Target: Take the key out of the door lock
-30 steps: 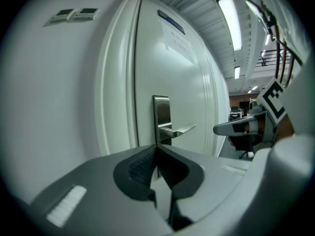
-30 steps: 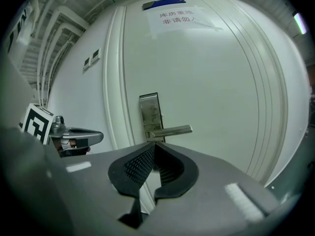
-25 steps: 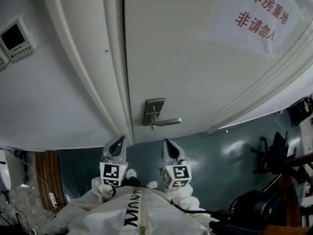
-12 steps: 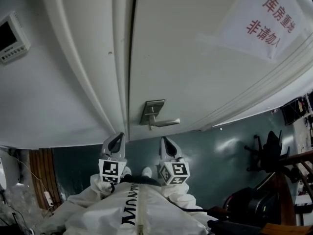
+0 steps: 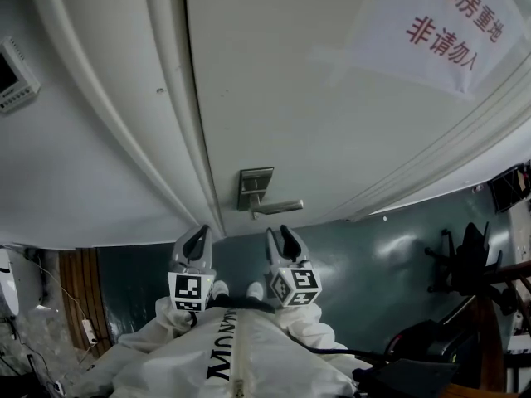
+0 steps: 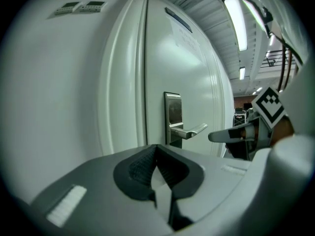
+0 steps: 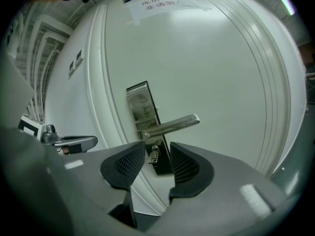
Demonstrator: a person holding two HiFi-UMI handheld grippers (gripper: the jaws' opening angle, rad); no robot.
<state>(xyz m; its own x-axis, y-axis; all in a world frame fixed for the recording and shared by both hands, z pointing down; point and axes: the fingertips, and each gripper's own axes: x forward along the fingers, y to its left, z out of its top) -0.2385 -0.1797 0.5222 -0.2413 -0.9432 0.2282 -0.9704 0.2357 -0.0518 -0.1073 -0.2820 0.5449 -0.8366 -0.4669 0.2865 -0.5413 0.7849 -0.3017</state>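
A small silver key sticks out of the keyhole just below the lever handle on the steel lock plate of the white door. My right gripper is a short way in front of the door. Its jaws are opening, with nothing between them, and the key shows beyond the gap. In the head view the right gripper is just below the lock plate. My left gripper hangs beside it to the left. Its jaws are shut and empty.
A paper sign with red characters is taped high on the door. The white door frame runs left of the lock. A wall control panel is at far left. An office chair stands on the dark green floor at right.
The right gripper's jaws have gone from shut to apart. The head view has shifted slightly; both grippers stay just below the lock.
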